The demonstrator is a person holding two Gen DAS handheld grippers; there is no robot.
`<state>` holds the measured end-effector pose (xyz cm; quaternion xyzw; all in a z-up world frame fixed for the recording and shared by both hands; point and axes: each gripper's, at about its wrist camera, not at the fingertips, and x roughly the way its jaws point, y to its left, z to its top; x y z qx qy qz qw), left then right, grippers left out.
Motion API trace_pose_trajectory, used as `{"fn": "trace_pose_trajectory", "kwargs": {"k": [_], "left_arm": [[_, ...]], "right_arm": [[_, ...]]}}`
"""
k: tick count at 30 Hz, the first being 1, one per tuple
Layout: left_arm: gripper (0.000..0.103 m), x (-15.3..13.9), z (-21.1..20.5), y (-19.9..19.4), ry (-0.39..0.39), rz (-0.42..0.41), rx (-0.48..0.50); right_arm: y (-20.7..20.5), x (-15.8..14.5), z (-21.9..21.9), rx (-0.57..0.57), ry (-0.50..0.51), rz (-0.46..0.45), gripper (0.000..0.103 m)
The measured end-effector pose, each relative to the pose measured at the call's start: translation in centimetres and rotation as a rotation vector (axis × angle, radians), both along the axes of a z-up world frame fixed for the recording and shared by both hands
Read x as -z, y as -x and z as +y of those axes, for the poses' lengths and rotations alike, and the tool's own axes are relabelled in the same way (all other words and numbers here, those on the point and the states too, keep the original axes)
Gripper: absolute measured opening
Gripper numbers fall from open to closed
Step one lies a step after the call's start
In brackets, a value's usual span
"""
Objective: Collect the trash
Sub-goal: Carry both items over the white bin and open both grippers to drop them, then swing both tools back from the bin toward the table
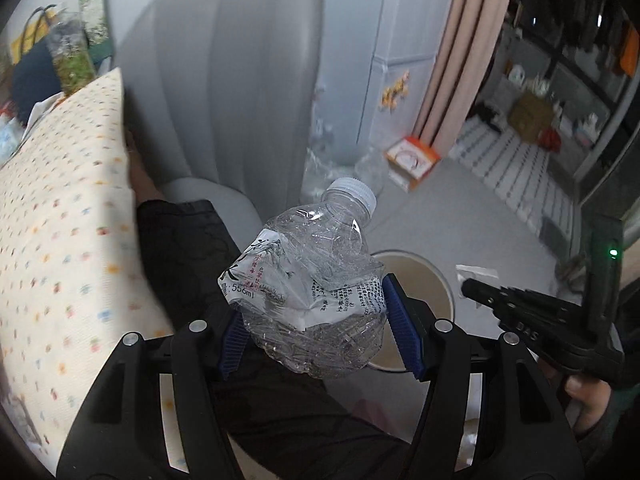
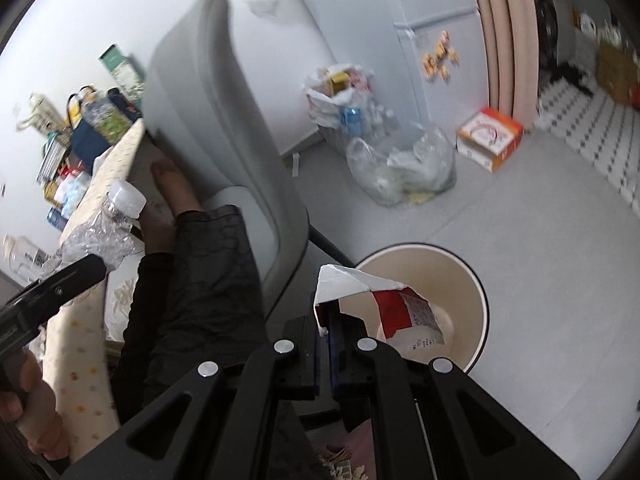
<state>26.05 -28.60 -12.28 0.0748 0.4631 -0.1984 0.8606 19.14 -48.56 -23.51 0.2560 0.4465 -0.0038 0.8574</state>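
Here the left gripper point(image 1: 316, 332) has its jaws clamped on a crushed water bottle point(image 1: 310, 280) beside the round bin point(image 1: 448, 280); the right gripper point(image 2: 326, 320) pinches a torn wrapper point(image 2: 384, 300) above it. Released from here, the bottle would likely miss the bin, and the light wrapper could drift outside.

Both handheld grippers are matte black plastic. The left gripper point(image 1: 316, 332) has two forked arms fastened with round silver screw heads, ending in ribbed blue pads point(image 1: 404, 332). The right gripper point(image 2: 325, 344) shows the same black arms, silver screws and blue-edged jaws. Its side carries small white lettering and a green light. The person wears black trousers point(image 2: 200, 292) with a faint pattern.
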Motion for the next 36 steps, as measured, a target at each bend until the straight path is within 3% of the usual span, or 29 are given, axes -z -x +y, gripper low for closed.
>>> {"fn": "trace_pose_trajectory", "kwargs": {"k": [2,3,4,6,15,22,24,25,26,32,36], "left_arm": [[0.062,0.2,-0.9,-0.3,0.004,0.010,0.016],[0.062,0.4,-1.5,-0.6,-0.009,0.013,0.020],[0.062,0.6,-1.9,-0.7,-0.014,0.016,0.024],[0.062,1.4,-2.8,-0.9,-0.020,0.037,0.039],[0.062,3.9,-6.9,-1.2,-0.032,0.106,0.108],[0.063,5.3,-10.7,-1.1,-0.016,0.168,0.188],[0.079,5.3,-11.2,-1.0,-0.017,0.169,0.196],[0.093,5.1,-11.1,-0.9,-0.001,0.165,0.198],[0.097,4.7,-11.0,-0.8,0.015,0.151,0.195],[0.097,1.8,-8.8,-0.5,0.052,0.071,0.130],[0.097,0.2,-6.4,0.1,0.105,0.053,0.103]], "right_arm": [[-0.7,2.1,-1.1,0.009,-0.064,0.026,0.010],[-1.0,2.8,-1.4,0.017,-0.083,0.040,0.025],[-1.0,3.4,-1.9,0.033,-0.097,0.044,0.052],[-0.6,3.9,-2.7,0.061,-0.111,0.020,0.069],[1.1,4.0,-6.1,0.093,-0.150,0.023,0.069],[3.9,1.7,-10.0,0.210,-0.111,-0.019,0.074],[4.6,1.0,-10.8,0.236,-0.099,-0.030,0.074],[5.0,0.6,-11.1,0.249,-0.096,-0.037,0.074],[5.2,0.4,-11.3,0.256,-0.093,-0.041,0.074],[5.6,-0.7,-10.8,0.254,-0.067,-0.056,0.074],[5.0,-1.7,-8.9,0.220,-0.044,-0.062,0.080]]}}
